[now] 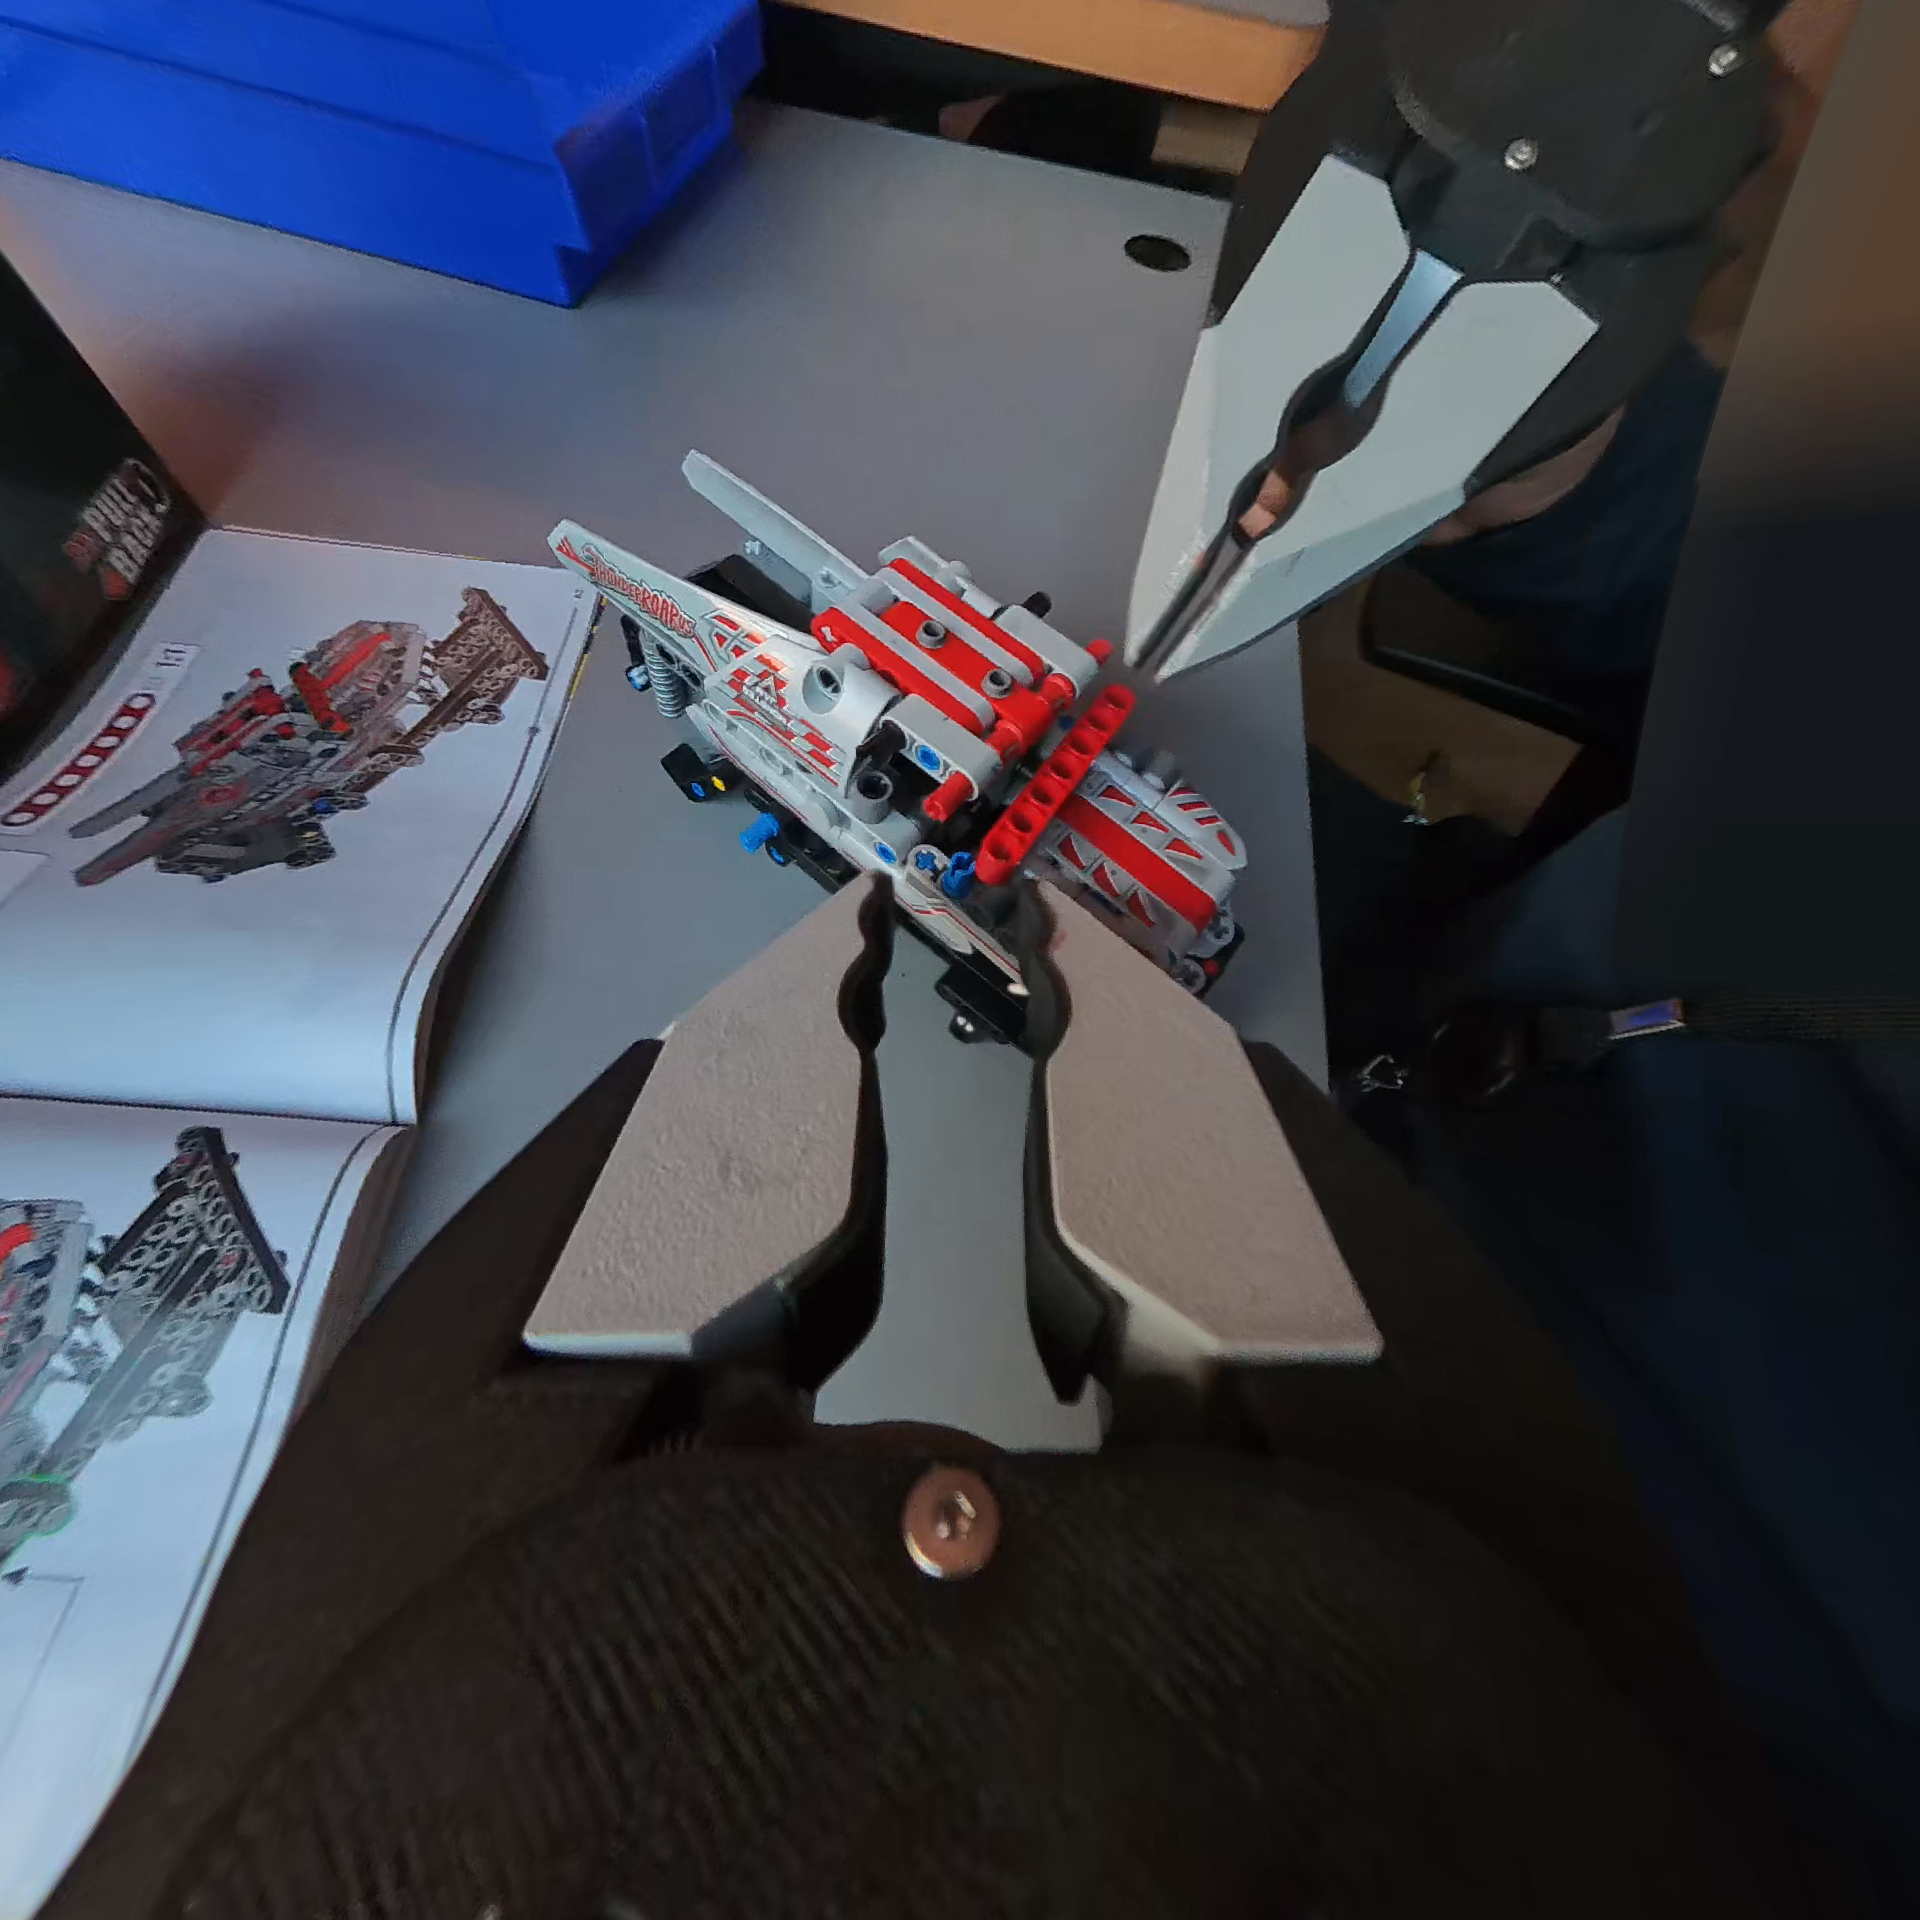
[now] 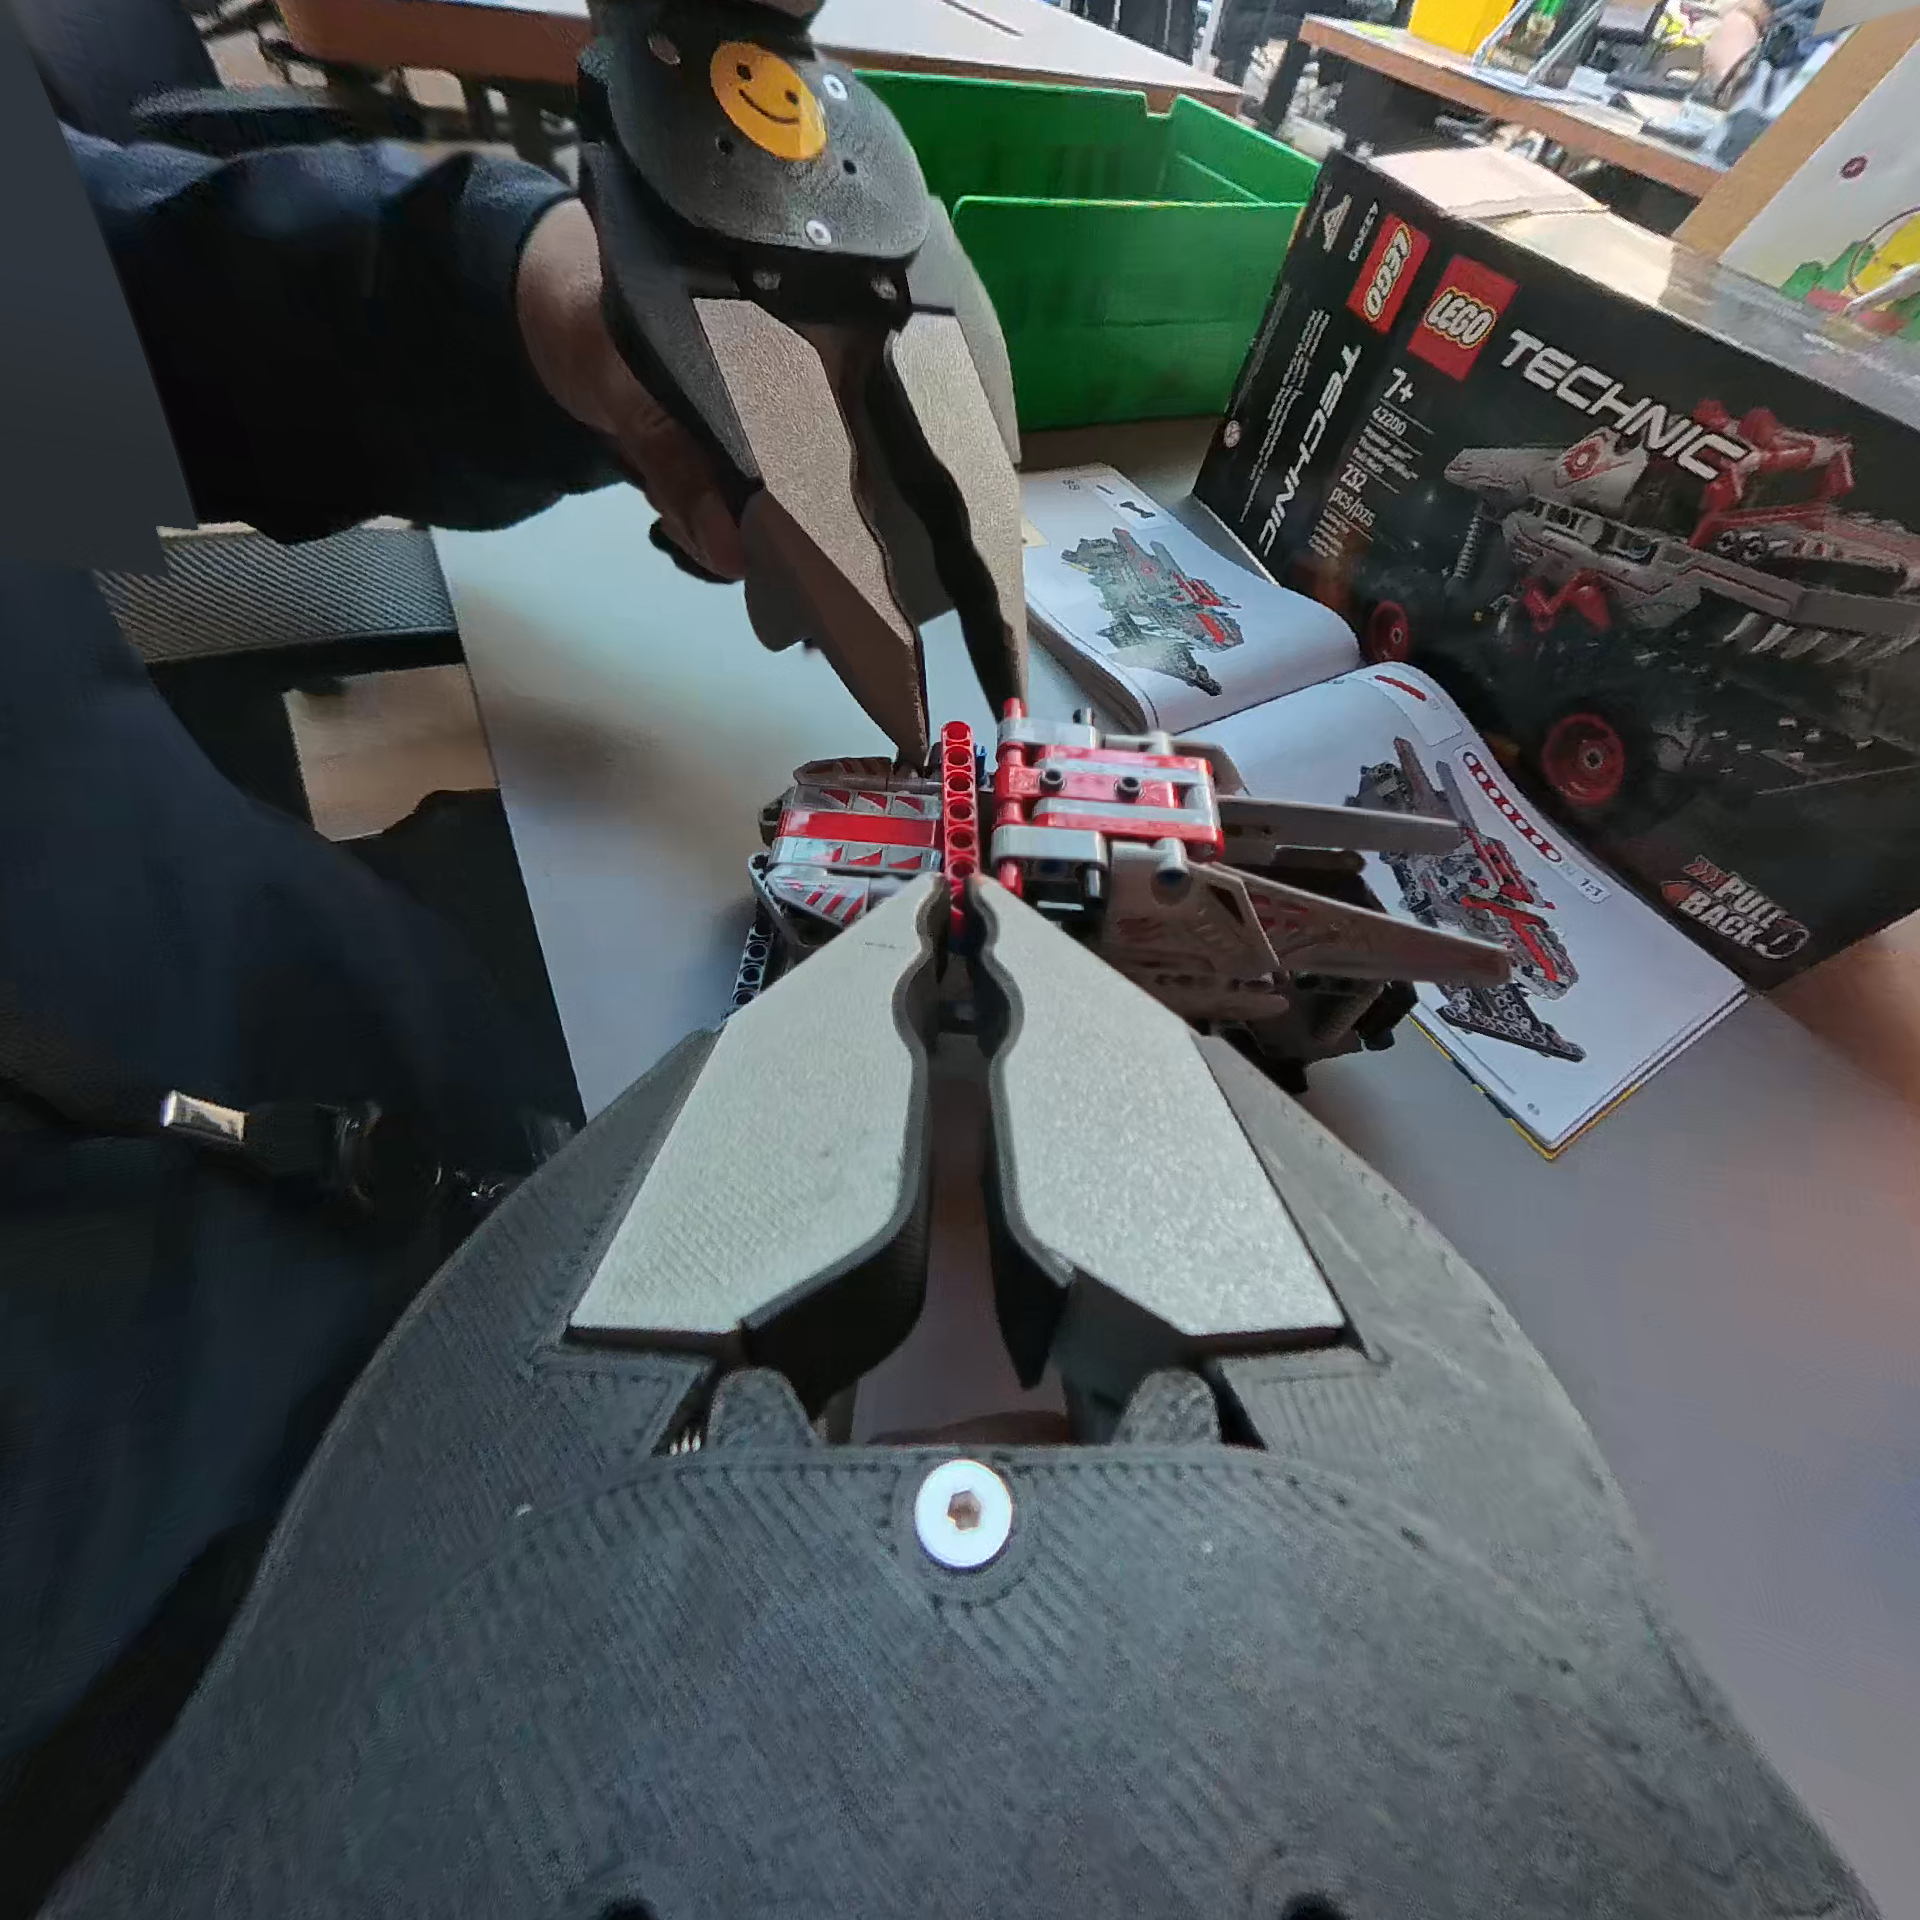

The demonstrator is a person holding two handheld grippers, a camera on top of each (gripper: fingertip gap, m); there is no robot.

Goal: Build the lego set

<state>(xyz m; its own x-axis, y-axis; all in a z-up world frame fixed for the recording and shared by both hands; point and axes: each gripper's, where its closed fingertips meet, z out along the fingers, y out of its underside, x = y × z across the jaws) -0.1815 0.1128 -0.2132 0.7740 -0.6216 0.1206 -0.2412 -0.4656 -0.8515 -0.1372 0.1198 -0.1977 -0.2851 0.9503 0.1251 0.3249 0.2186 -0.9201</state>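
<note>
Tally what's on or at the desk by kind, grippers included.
Grippers: 2 (left gripper, right gripper)
Lego model: 1
Instruction booklet: 1
Lego box: 1
Bins: 2 (blue bin, green bin)
Total: 7

Grey table [image 1: 914,343] — lego model [image 1: 894,727], open manual [image 1: 239,831], box [image 2: 1579,540], bins [image 1: 395,125].

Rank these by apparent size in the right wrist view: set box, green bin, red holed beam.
1. Set box, though nearer the camera than the bin, so their order is unsure.
2. Green bin.
3. Red holed beam, clearly smallest.
</note>
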